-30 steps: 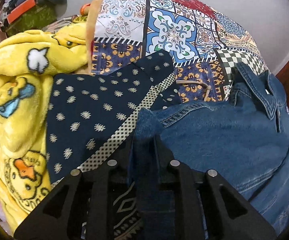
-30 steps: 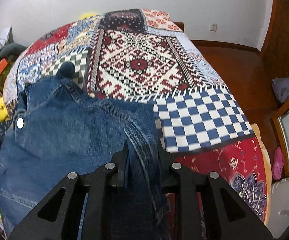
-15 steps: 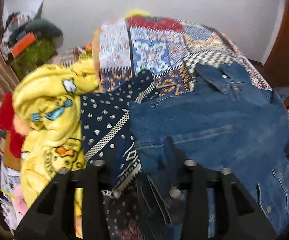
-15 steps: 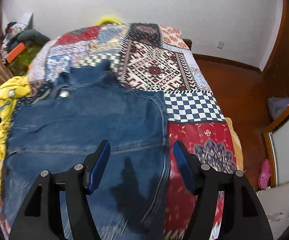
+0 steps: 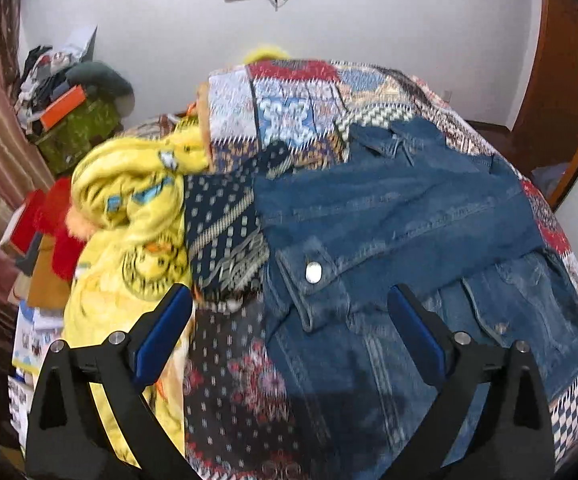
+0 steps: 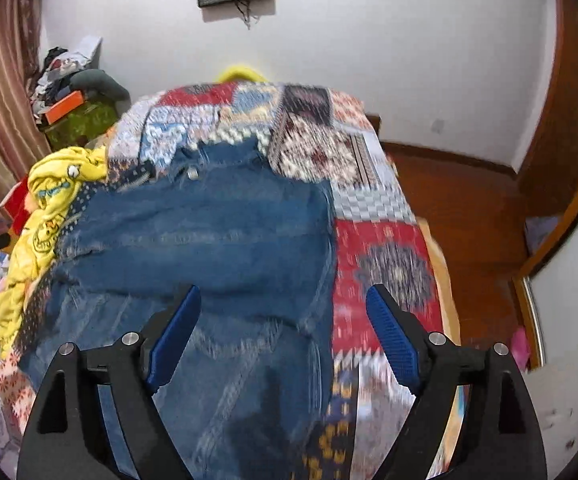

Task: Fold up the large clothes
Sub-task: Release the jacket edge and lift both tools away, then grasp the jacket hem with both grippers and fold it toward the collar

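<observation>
A blue denim jacket (image 5: 401, 216) lies spread on the patchwork bedspread (image 5: 289, 100), collar toward the far wall, with a sleeve folded across its body and a metal button (image 5: 313, 272) showing. My left gripper (image 5: 289, 300) is open and empty above the jacket's left edge. In the right wrist view the jacket (image 6: 217, 232) fills the middle of the bedspread (image 6: 385, 256). My right gripper (image 6: 284, 300) is open and empty above the jacket's right side.
A dark patterned garment (image 5: 225, 236) and a yellow cartoon blanket (image 5: 129, 208) lie left of the jacket. Piled clutter (image 5: 69, 112) stands by the striped curtain. Wooden floor (image 6: 469, 216) and a wooden door frame lie right of the bed.
Both grippers held denim folds a second ago; they have let go, opened wide and pulled back and up. The jacket now lies on the bed with the sleeves folded in.
</observation>
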`<move>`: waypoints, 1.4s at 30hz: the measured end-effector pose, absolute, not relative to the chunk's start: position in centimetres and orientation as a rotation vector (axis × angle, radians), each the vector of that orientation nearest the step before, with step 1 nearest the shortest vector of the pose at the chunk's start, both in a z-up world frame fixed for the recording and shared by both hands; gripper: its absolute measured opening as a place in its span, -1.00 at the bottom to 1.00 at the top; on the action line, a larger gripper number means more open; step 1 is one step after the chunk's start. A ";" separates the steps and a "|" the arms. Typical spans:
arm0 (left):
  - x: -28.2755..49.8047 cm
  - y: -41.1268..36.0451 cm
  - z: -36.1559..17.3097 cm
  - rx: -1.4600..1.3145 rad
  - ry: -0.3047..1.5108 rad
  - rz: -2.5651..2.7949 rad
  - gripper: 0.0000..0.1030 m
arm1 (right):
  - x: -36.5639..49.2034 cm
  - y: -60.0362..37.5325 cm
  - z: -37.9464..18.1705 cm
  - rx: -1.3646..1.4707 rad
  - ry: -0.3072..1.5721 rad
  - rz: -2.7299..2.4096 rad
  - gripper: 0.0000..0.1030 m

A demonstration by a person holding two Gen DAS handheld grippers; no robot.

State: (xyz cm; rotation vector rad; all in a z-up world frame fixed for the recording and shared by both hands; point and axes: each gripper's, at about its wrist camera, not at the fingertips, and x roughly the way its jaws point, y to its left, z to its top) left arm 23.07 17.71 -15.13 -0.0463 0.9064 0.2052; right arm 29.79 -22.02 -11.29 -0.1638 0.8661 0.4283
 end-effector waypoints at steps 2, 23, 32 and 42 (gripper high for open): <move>21.9 17.9 -16.1 -0.085 0.933 0.200 0.92 | 29.1 -22.9 -12.4 -0.139 0.909 0.400 0.60; 16.5 18.9 -31.1 -0.887 1.207 -0.162 0.81 | 25.9 -26.6 -22.5 0.208 1.213 0.437 0.64; 14.2 17.6 -29.7 -0.873 1.142 -0.151 -0.02 | 24.9 -25.7 -22.3 0.234 1.227 0.536 0.03; 15.0 17.0 -22.1 -0.716 0.987 -0.133 -0.68 | 25.5 -25.6 -20.9 0.277 1.201 0.562 -0.70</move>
